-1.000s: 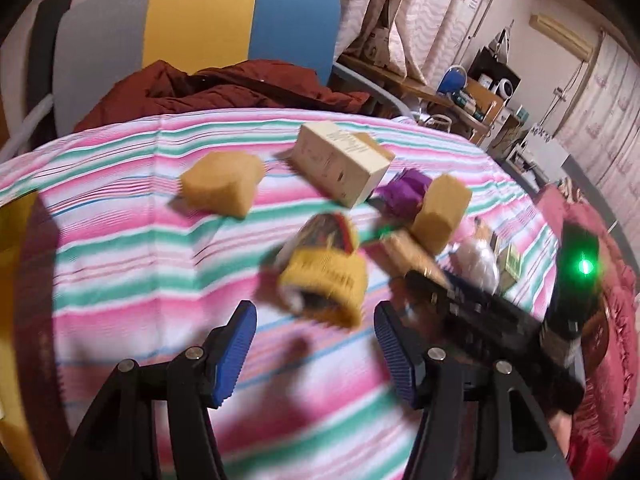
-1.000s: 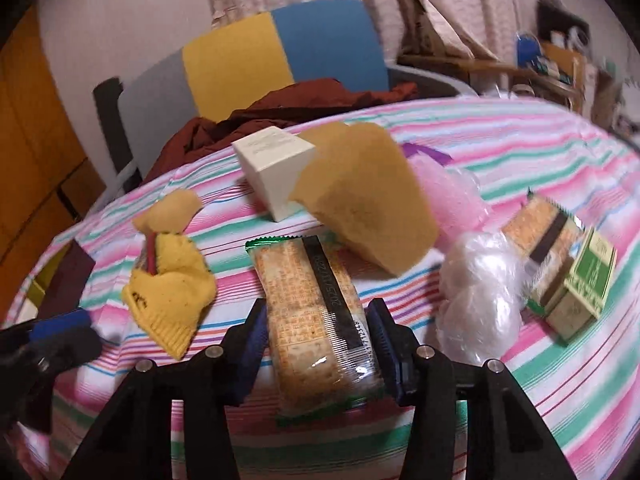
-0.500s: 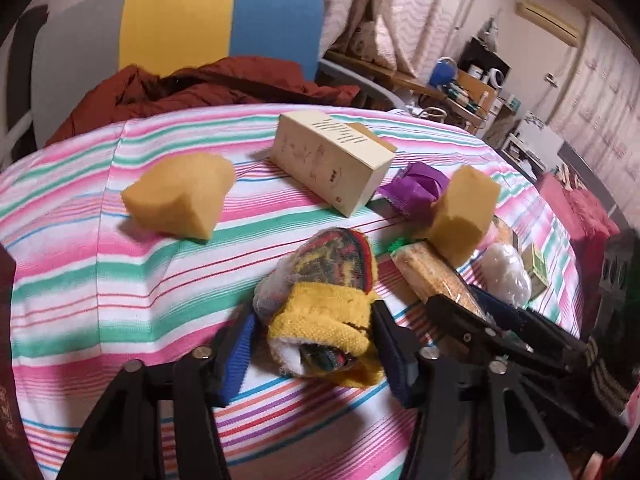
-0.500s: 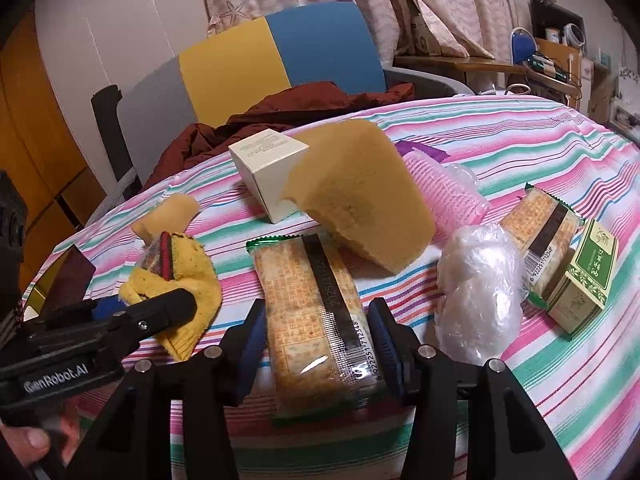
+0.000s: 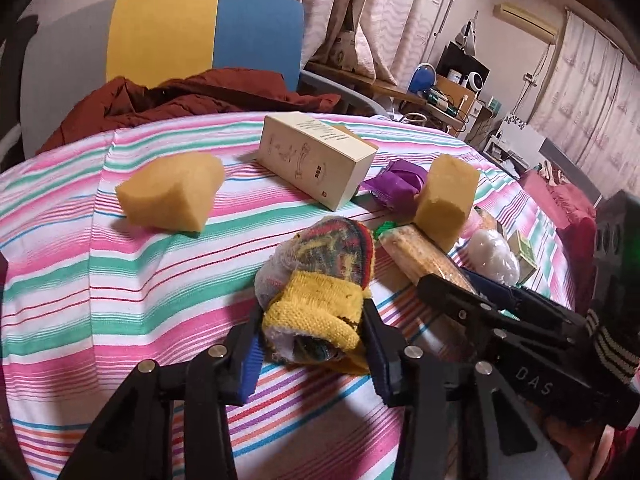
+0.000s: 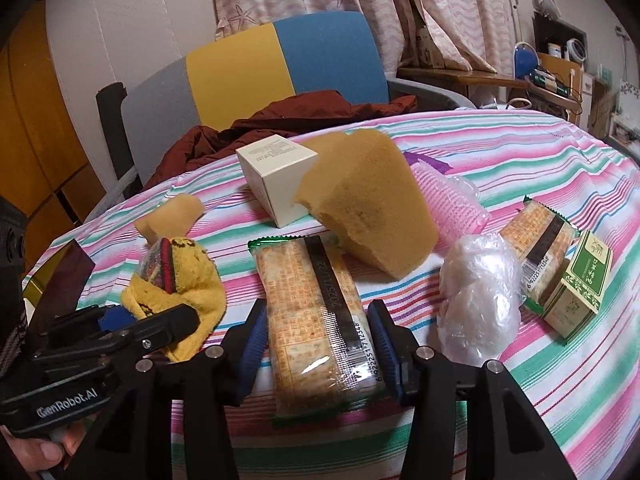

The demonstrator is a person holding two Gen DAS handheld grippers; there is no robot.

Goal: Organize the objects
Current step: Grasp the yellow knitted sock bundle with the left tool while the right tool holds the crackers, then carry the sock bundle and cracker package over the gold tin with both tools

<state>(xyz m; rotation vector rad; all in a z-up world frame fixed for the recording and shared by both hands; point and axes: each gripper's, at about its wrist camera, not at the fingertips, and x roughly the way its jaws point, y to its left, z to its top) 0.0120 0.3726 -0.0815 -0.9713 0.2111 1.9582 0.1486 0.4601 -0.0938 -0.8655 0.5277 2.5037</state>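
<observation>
Left tool (image 5: pixel 312 344): blue-padded fingers, just closing in, now pressed on either side of a rolled yellow knitted sock bundle with multicoloured stripes (image 5: pixel 320 292).
Sock bundle: lying on the pink, green and white striped cloth surface (image 5: pixel 120 280), near its front edge, left of the cracker packet.
Right tool (image 6: pixel 318 344): clamped on the sides of a clear-wrapped rectangular packet of tan crackers with a dark band (image 6: pixel 316 320), near end between the blue pads.
Cracker packet: flat on the striped surface, far end touching a large tan wedge-shaped sponge (image 6: pixel 368 216).
Behind the sponge: cream cardboard box (image 6: pixel 276 176) standing upright; purple wrapper (image 5: pixel 396 184) just beside it.
Far left: second tan sponge block (image 5: pixel 172 192), well apart from the rest.
Right side: crumpled clear plastic bag holding something white (image 6: pixel 480 300), beside a second cracker packet (image 6: pixel 536 240) and a small green-and-cream carton (image 6: pixel 580 284).
Pink ribbed plastic piece (image 6: pixel 448 196): behind the large sponge.
Background: grey, yellow and blue chair back (image 6: pixel 260 76) with a dark red garment (image 6: pixel 288 120) draped over the seat.
</observation>
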